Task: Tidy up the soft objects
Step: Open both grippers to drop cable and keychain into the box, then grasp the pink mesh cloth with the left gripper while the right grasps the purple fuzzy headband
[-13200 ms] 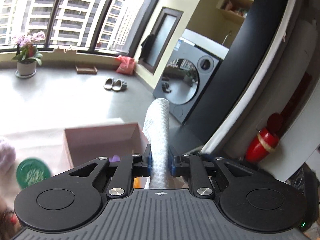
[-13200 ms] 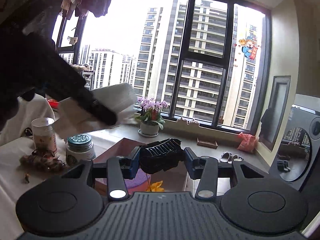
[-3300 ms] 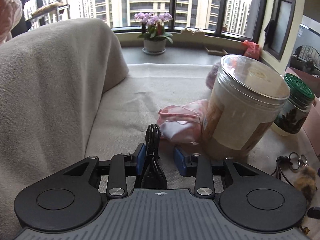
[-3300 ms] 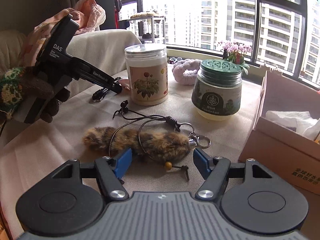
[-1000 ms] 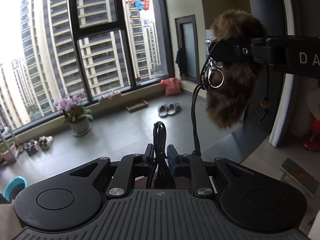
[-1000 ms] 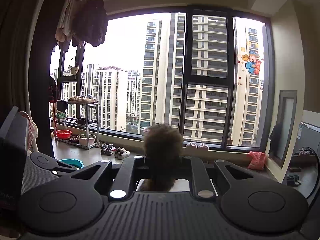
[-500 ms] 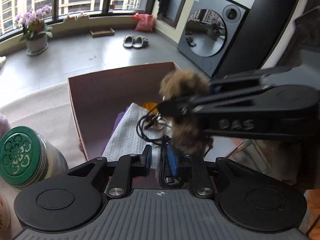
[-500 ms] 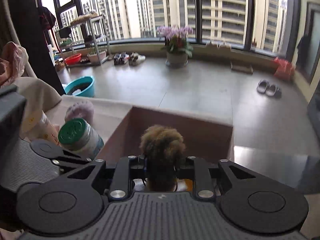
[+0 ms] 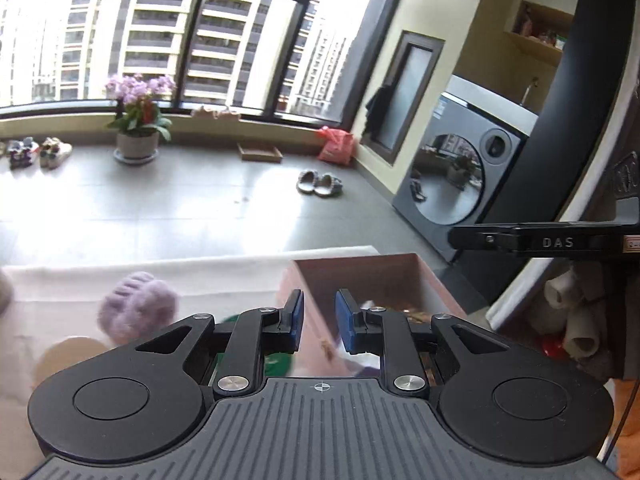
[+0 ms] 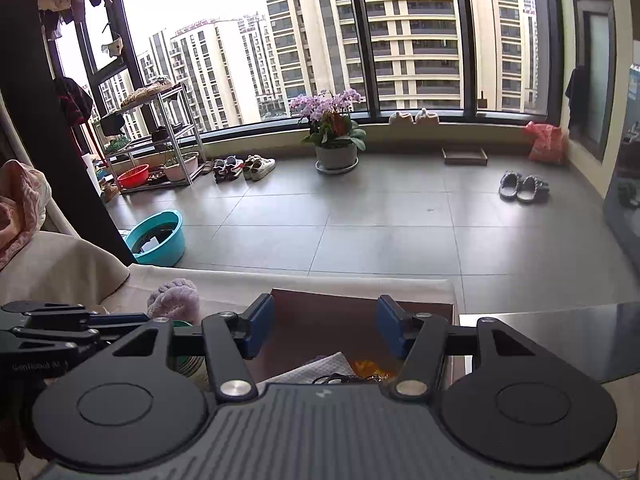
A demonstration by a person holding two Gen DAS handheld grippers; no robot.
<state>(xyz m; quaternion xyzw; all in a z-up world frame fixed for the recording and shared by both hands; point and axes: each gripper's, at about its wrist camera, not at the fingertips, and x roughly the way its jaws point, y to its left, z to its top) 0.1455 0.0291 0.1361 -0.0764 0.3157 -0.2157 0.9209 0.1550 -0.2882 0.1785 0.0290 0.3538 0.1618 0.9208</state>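
My left gripper [image 9: 319, 316] is open and empty, above the left wall of the pink cardboard box [image 9: 360, 272]. My right gripper [image 10: 325, 326] is open wide and empty, above the same box [image 10: 360, 300]. In the box lie a white towel [image 10: 316, 370], something yellow [image 10: 366, 366] and a bit of black cord with a key ring [image 10: 344, 379]. A purple fluffy object [image 9: 138, 306] lies on the white-clothed table left of the box; it also shows in the right wrist view [image 10: 174, 300]. The right gripper's arm [image 9: 540, 240] crosses the left wrist view.
A green-lidded jar [image 9: 276, 362] stands beside the box, mostly hidden by my fingers. A cloth-covered sofa arm [image 10: 60, 268] is at the left. Beyond the table are grey floor tiles, a flower pot [image 10: 336, 152], slippers [image 10: 522, 188] and a washing machine [image 9: 460, 184].
My left gripper has let go of the black cable and my right has let go of the furry keychain; both have opened and lifted from the box. The left view has swung leftward.
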